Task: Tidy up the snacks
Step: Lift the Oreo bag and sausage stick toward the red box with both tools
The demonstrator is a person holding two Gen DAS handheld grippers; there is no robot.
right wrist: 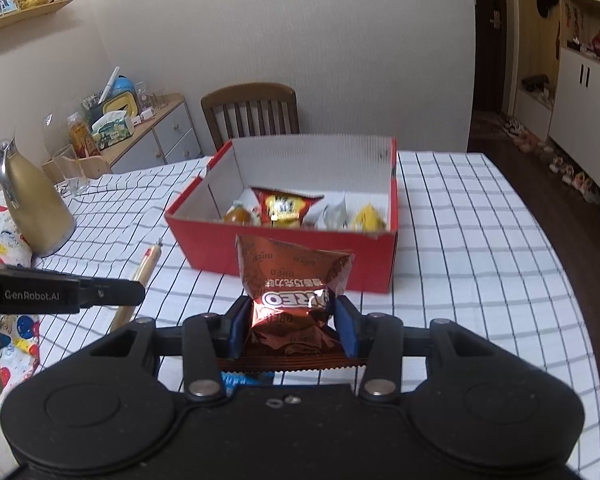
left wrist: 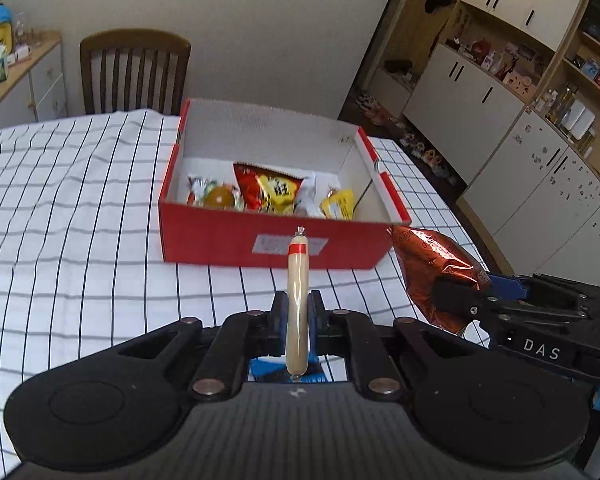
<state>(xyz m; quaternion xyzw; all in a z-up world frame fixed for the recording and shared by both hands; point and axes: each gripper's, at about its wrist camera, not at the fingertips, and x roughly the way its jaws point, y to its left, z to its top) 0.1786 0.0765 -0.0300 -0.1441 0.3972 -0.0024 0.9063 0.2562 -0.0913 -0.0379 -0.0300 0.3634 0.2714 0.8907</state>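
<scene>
Blue packet [left wrist: 286, 372] — mostly hidden beneath the left tool [left wrist: 298, 322].

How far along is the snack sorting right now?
Done: several snack packets already lie in the red box. In hand: the left gripper is shut on the sausage stick, the right gripper on the Oreo packet, both short of the box. Left: drop both in; a blue packet lies under the left gripper.

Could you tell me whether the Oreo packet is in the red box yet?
Not yet: the right claw holds the Oreo packet in front of the red box.
</scene>
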